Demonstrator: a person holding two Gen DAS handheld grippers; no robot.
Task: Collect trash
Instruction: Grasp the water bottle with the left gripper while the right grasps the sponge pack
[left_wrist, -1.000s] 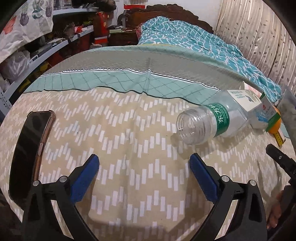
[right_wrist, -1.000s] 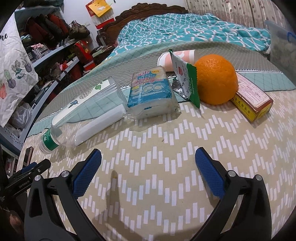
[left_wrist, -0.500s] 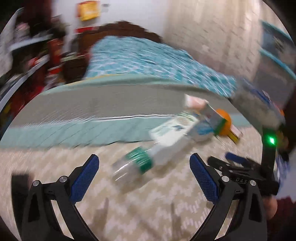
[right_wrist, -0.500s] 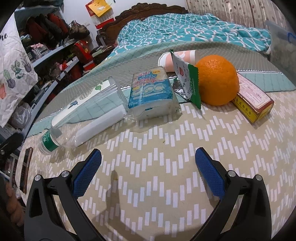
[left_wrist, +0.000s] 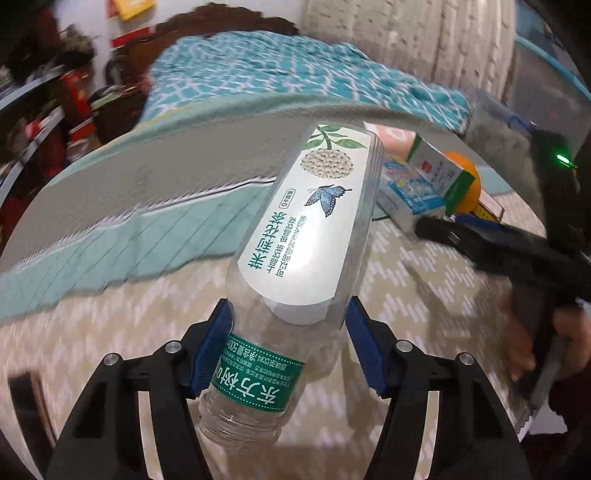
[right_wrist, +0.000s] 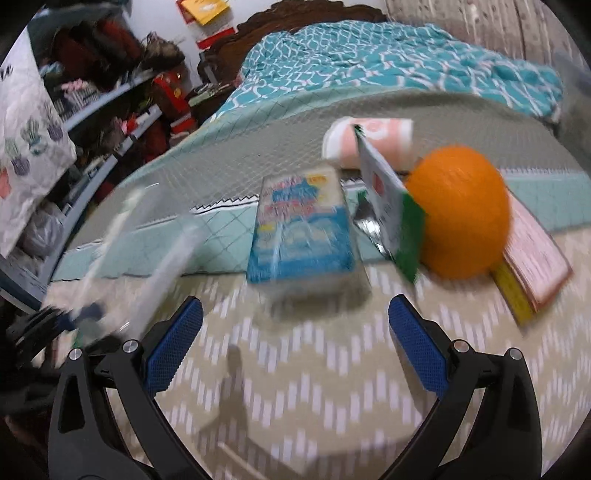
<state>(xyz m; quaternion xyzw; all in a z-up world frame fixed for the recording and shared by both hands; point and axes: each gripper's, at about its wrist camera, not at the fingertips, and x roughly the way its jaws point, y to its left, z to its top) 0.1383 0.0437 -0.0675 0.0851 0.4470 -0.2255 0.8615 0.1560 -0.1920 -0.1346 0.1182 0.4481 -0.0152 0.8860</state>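
While its jaws were closing, the left gripper (left_wrist: 290, 347) had the empty plastic bottle (left_wrist: 295, 266) between its blue pads (left_wrist: 212, 350), which lay against the clear body just above the green neck label; the open mouth pointed back toward the camera and the white label faced up. Over the bedspread (left_wrist: 110, 332) behind it lay a blue packet (left_wrist: 413, 192), a green-edged wrapper (left_wrist: 439, 170) and an orange (left_wrist: 469, 177). The right gripper (right_wrist: 295, 347) stood wide with nothing between its pads, just short of the blue packet (right_wrist: 303, 236); the orange (right_wrist: 461, 214), a pink cup (right_wrist: 373, 140) and a yellow-edged box (right_wrist: 535, 266) lay beyond, blurred
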